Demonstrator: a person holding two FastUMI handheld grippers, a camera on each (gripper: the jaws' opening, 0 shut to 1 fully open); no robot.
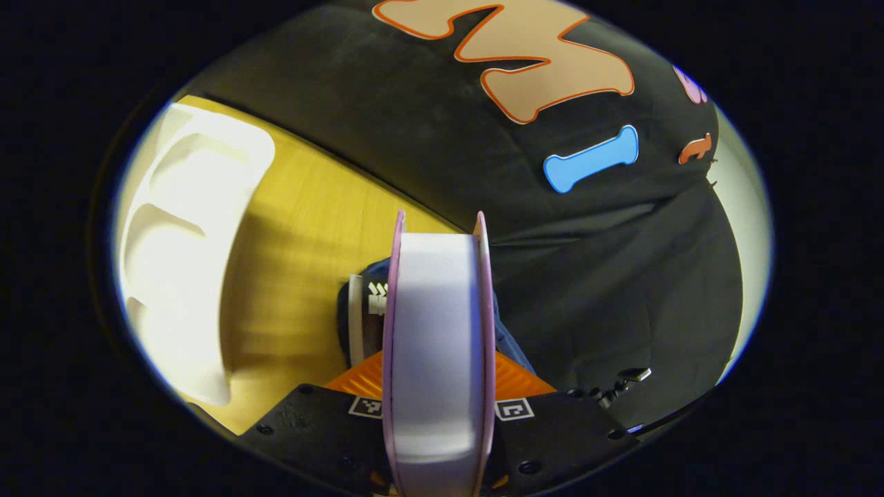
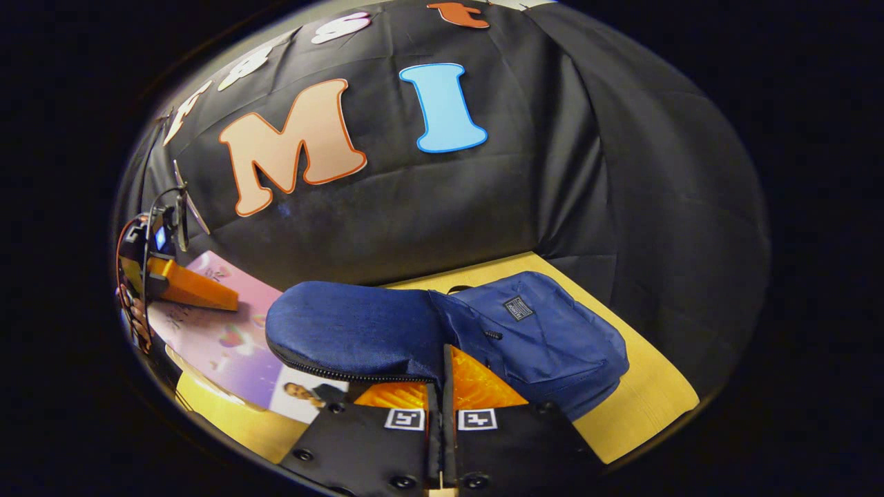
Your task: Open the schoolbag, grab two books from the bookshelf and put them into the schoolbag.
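One book (image 1: pixel 438 345) edge-on, seemingly gripper-held (image 1: pixel 438 386).

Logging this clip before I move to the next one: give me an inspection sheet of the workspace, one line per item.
Surface: yellow wooden table.
Job's things: blue schoolbag lies on the table, its zipped flap lifted; a book with a pinkish cover is held edge-on, and shows beside the bag in the right gripper view.
Clutter: white moulded tray, possibly the bookshelf.
Grippers: left gripper clamps the book between both fingers; right gripper has its fingers together on the flap's edge.
Cables: dark wires by the left gripper at the far left of the right gripper view.
Surroundings: black cloth booth wall.
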